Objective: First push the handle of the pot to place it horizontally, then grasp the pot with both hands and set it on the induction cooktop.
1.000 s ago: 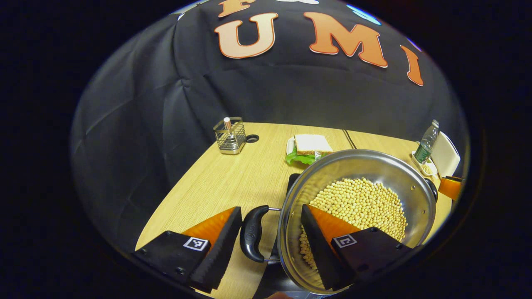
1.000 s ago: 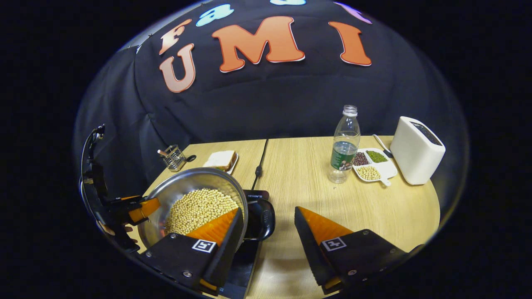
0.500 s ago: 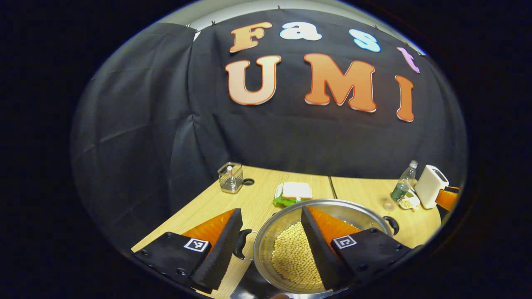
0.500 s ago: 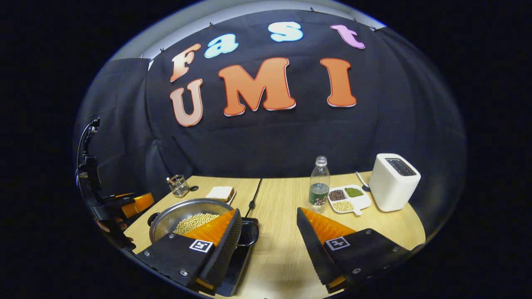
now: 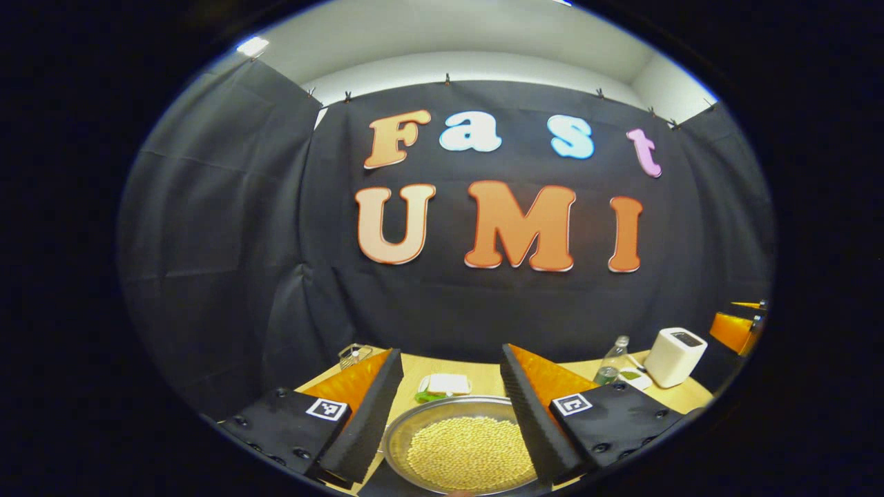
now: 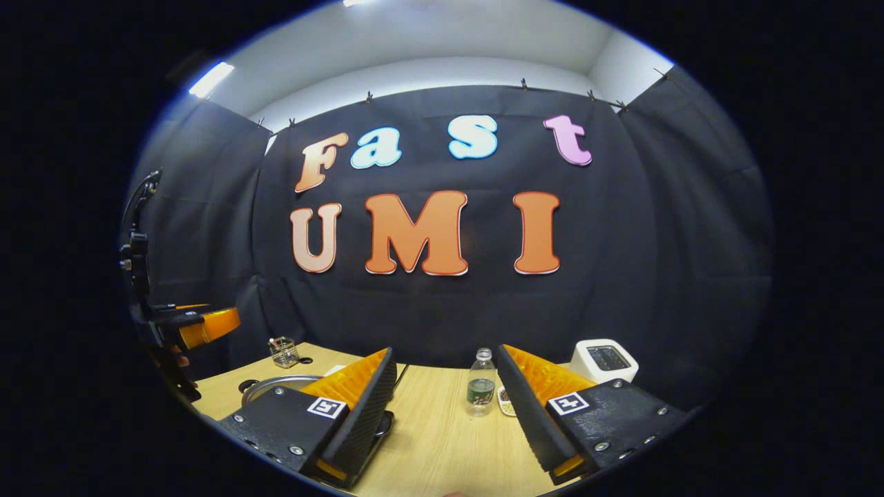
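The steel pot [image 5: 414,422], holding yellow soybeans [image 5: 469,455], sits low in the left gripper view, below and between my fingers. My left gripper [image 5: 452,351] is open, raised above the pot and apart from it. In the right gripper view the pot's rim [image 6: 276,382] shows at lower left, partly hidden by one finger. A black part [image 6: 382,422] beside that finger is the pot's handle or the cooktop; I cannot tell which. My right gripper [image 6: 447,350] is open over bare table, right of the pot. The left gripper [image 6: 200,324] hangs at far left.
On the wooden table [image 6: 442,442] stand a water bottle [image 6: 481,383], a white toaster [image 6: 606,357], a small dish of beans [image 6: 505,404] and a wire caddy [image 6: 282,352]. A sandwich plate [image 5: 445,384] lies behind the pot.
Both grippers have drawn back and up from the pot and tilted upward, still open. The pot has stayed where it was and now looks smaller and lower in both views.
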